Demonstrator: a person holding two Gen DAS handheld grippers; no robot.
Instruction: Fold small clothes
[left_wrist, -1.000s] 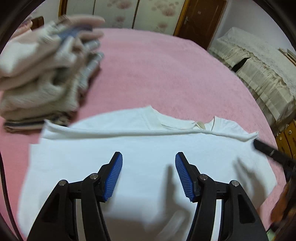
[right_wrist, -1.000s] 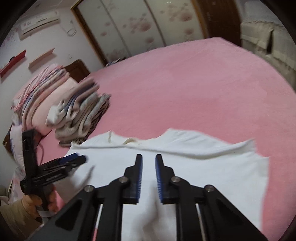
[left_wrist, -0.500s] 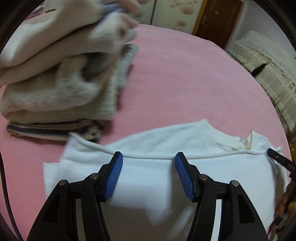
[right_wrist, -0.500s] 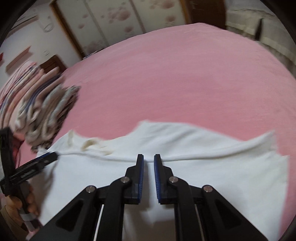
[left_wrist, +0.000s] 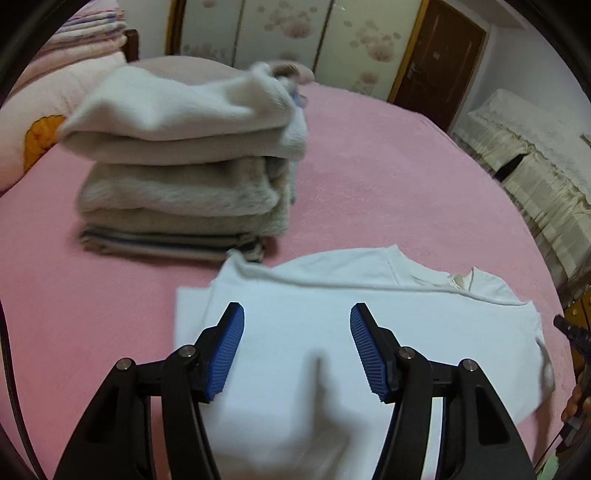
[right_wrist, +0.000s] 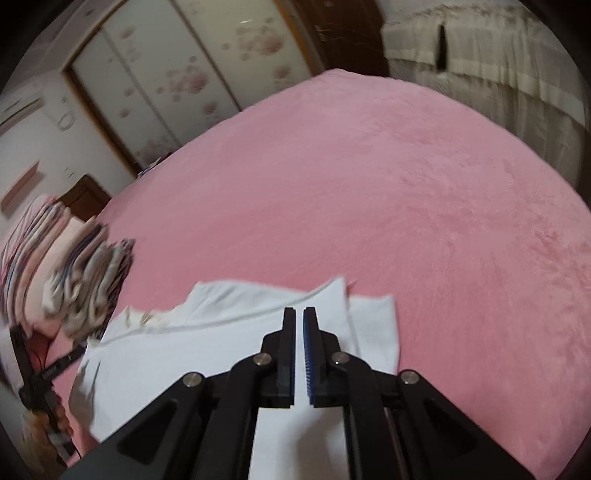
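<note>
A white T-shirt (left_wrist: 332, 295) lies flat on the pink bed (left_wrist: 388, 166), collar at the far side. My left gripper (left_wrist: 296, 308) hovers open over its left half, nothing between the blue pads. The right gripper's tip (left_wrist: 570, 332) shows at the right edge of the left wrist view. In the right wrist view the T-shirt (right_wrist: 184, 354) lies under my right gripper (right_wrist: 299, 312). Its jaws are closing, almost together, with nothing between them, and it sits over the shirt's right part, near a layer that sticks out (right_wrist: 373, 325). The left gripper (right_wrist: 55, 369) is at the far left there.
A stack of folded clothes (left_wrist: 184, 177) stands just beyond the shirt's left corner, seen blurred in the right wrist view as the stack (right_wrist: 88, 291). Pillows and blankets (left_wrist: 55, 92) lie behind it. A draped sofa (left_wrist: 535, 177) and a wardrobe (right_wrist: 166, 92) border the bed.
The left gripper has moved left over the shirt, toward the stack. The right gripper has moved right toward the shirt's right edge, and its jaws have narrowed.
</note>
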